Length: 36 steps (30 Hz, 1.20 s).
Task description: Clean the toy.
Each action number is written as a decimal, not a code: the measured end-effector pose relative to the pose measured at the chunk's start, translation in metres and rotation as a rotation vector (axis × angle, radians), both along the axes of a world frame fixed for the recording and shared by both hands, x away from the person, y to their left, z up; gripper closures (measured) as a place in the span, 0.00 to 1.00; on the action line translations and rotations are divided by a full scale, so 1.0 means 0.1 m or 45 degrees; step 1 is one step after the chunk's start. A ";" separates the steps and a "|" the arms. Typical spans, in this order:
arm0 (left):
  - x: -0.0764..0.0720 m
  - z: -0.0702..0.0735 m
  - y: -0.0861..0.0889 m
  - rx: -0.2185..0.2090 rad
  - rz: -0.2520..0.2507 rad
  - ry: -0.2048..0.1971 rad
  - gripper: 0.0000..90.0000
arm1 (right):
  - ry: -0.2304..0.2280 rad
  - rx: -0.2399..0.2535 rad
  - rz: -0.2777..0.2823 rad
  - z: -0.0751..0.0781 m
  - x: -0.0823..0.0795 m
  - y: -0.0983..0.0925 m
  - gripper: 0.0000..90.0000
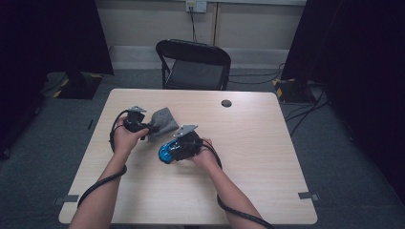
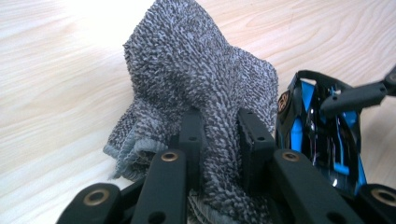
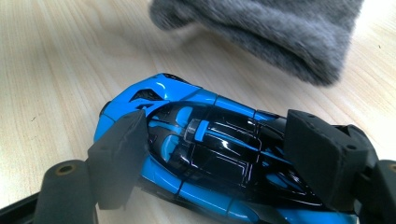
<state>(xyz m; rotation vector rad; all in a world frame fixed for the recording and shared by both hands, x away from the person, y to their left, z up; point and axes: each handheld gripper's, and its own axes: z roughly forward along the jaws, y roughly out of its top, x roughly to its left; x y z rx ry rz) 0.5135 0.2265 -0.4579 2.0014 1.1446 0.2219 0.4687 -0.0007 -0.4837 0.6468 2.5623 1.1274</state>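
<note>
Cloth (image 2: 196,88) clenched in the left tool (image 2: 219,140) nears the blue toy car (image 3: 205,149) gripped across its sides by the right tool (image 3: 224,158); steady bracing on the counter (image 1: 248,143), light wiping strokes look wise.

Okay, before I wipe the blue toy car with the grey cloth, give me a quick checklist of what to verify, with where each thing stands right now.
1. Left gripper shut on the grey cloth: ok.
2. Right gripper clamped across the blue toy car: ok.
3. Car resting on the table: ok.
4. Cloth touching the car's body: cannot tell; in the left gripper view they sit side by side.
5. Enough loose cloth beyond the jaws to wipe with: ok.
</note>
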 end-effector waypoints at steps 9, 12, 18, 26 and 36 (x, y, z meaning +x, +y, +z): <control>0.13 -0.10 -0.26 0.017 -0.043 0.021 0.82 | 0.005 -0.003 0.002 0.00 0.00 0.00 0.25; 0.16 -0.16 -0.36 0.019 -0.071 0.043 0.82 | 0.006 0.006 0.004 0.00 0.01 0.00 0.25; 0.16 -0.24 -0.49 0.079 -0.150 0.068 0.82 | 0.002 0.003 0.005 0.00 0.01 0.00 0.25; 0.14 -0.23 -0.46 0.093 -0.180 0.082 0.83 | -0.001 0.001 0.005 0.00 0.00 0.00 0.25; 0.06 -0.21 -0.35 0.089 -0.194 0.098 0.83 | 0.004 -0.002 0.005 0.00 0.00 0.00 0.25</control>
